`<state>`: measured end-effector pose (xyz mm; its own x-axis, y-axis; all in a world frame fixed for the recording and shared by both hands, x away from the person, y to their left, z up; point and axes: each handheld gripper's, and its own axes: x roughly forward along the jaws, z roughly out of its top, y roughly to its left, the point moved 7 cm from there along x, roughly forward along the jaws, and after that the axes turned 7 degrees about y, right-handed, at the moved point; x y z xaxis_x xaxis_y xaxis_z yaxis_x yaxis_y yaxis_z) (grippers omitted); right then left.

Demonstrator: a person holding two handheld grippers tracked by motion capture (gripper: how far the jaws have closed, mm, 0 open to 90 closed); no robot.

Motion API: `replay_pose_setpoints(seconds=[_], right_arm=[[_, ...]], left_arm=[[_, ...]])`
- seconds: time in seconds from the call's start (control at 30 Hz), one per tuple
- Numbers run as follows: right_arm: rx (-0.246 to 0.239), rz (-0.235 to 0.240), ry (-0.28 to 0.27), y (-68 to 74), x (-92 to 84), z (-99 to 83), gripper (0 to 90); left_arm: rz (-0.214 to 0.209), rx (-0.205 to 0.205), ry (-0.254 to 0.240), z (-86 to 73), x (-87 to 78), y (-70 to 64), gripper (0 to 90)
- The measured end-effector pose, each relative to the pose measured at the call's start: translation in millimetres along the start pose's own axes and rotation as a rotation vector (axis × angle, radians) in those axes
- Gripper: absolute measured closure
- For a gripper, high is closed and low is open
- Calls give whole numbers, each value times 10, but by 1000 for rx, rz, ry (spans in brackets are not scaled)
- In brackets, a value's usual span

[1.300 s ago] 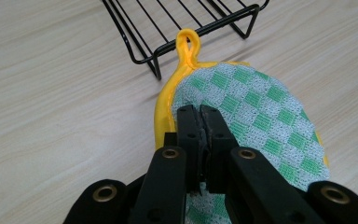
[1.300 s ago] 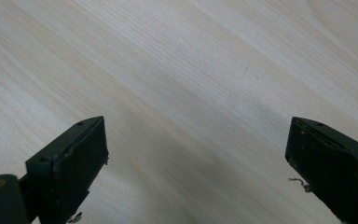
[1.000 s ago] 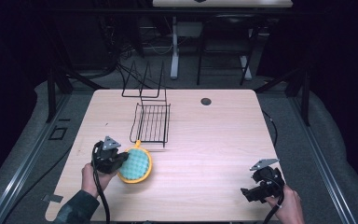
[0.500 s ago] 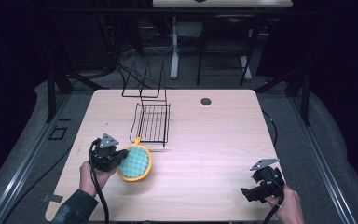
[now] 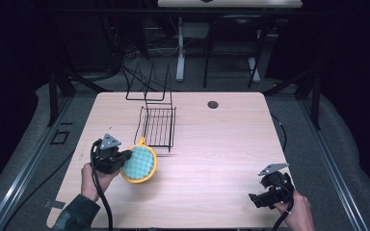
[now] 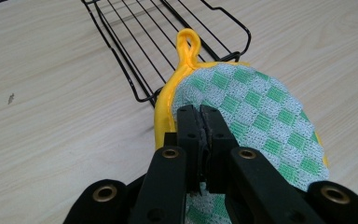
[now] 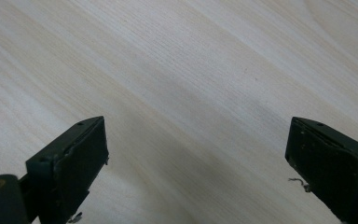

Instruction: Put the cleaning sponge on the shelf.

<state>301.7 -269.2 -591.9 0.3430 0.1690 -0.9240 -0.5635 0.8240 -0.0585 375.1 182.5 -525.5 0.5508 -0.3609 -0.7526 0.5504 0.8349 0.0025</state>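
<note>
Left gripper pinches the round green-checked potholder near the tabletop's front-left corner, just beside the wire rack; right gripper gapes wide at the front-right corner.

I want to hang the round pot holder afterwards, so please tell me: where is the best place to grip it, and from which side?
Probably by its yellow fabric loop, which sticks out past the rim toward the black wire rack. The left claw is shut on the round green-checked pot holder with yellow edging at the opposite edge, so the open right claw could come from the rack side.
</note>
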Motion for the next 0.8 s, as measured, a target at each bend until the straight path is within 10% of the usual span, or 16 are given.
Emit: replay_pose_setpoints(seconds=[0.8], right_arm=[[-1, -9, 9, 6, 5, -2, 52]], left_arm=[[0, -12, -49, 296, 20, 94, 879]])
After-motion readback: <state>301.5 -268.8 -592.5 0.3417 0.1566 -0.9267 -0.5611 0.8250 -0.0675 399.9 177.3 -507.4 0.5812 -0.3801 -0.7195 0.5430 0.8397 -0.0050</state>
